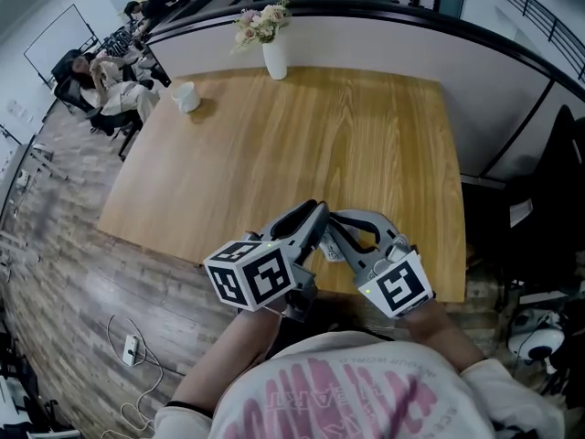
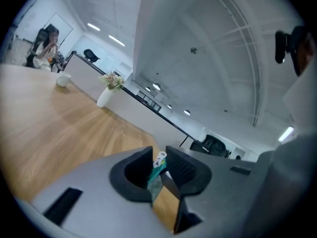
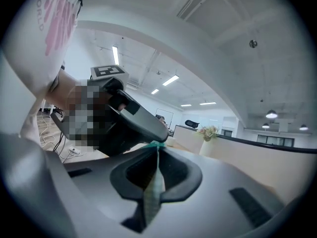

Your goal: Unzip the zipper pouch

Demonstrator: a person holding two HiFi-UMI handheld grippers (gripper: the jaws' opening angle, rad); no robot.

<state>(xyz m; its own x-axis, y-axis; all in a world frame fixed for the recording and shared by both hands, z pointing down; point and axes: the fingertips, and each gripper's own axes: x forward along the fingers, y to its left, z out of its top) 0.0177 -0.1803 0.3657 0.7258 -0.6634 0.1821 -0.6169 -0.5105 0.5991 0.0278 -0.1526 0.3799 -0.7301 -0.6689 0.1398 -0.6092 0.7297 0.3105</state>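
Note:
I hold a small teal zipper pouch (image 1: 331, 251) between both grippers, just above the near edge of the wooden table (image 1: 302, 144). In the left gripper view the pouch's teal fabric (image 2: 156, 176) and its white zipper pull (image 2: 160, 157) sit in the narrow gap of my left gripper (image 2: 159, 165). I see no firm pinch there. The right gripper (image 3: 157, 155) is shut on a thin fold of the pouch (image 3: 154, 192). The left gripper (image 3: 136, 120) shows close in front of it. In the head view the left gripper (image 1: 313, 210) and right gripper (image 1: 338, 219) meet tip to tip.
A white vase of flowers (image 1: 272, 48) stands at the table's far edge and a white cup (image 1: 186, 96) at its far left corner. People sit at desks (image 1: 101, 80) beyond. A dark chair (image 1: 548, 218) stands to the right. A power strip (image 1: 131, 347) lies on the floor.

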